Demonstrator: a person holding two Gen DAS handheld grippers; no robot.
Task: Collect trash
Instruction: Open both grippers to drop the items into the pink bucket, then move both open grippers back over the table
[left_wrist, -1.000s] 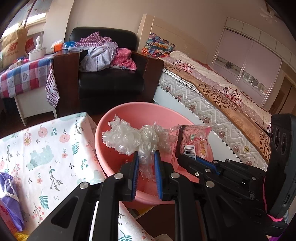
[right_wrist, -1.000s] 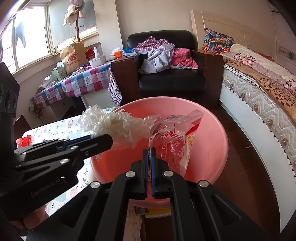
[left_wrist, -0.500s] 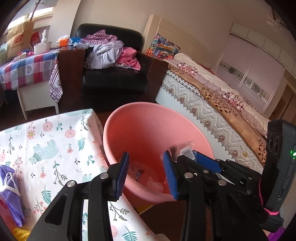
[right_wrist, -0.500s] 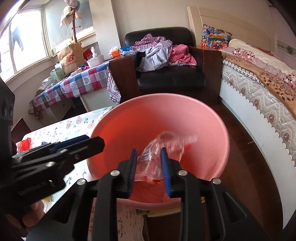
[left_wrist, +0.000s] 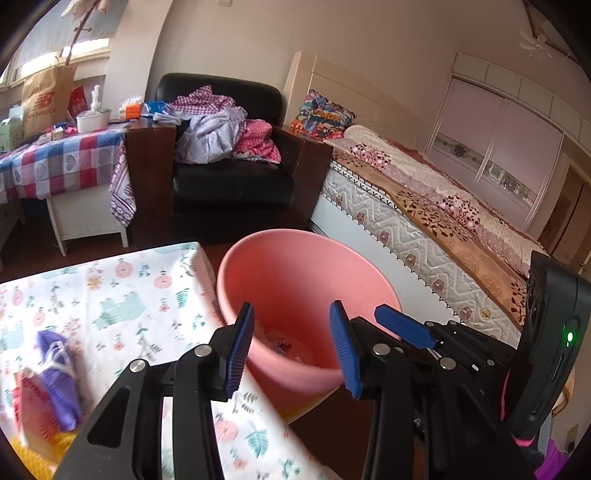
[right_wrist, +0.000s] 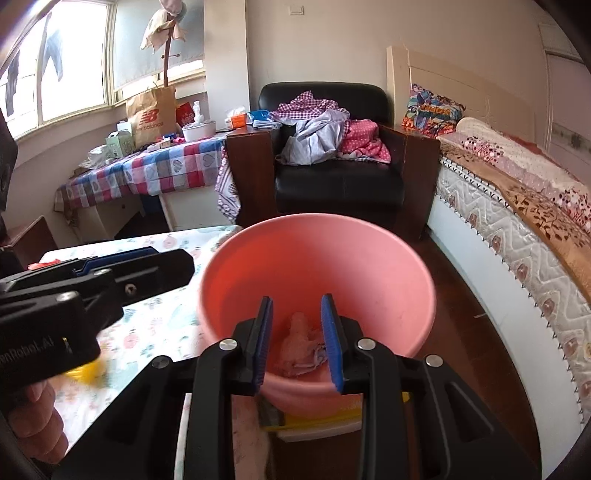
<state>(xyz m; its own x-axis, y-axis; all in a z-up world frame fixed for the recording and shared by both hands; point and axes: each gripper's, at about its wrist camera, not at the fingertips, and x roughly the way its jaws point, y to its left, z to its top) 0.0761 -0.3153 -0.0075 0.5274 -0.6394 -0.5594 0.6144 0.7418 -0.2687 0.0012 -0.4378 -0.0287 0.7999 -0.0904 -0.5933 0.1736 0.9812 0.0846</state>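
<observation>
**Left wrist view: both tongs empty above the bin, leftover trash lying off to the left**

Left wrist view is showing one pink bin standing against the tabletop edge, with dropped wrappers lying in its bottom. One purple bag is sitting on the floral cloth, low and left of the left tongs, its long axis running roughly away from the camera; a reddish scrap beside it is too blurred to name. The left tongs are nearer to it, so I judge the next pick is falling to that side. Their jaws have just been opening and are standing wide, gripping nothing. The right tongs are hanging partly open over the bin, nothing pinched between them.
</observation>
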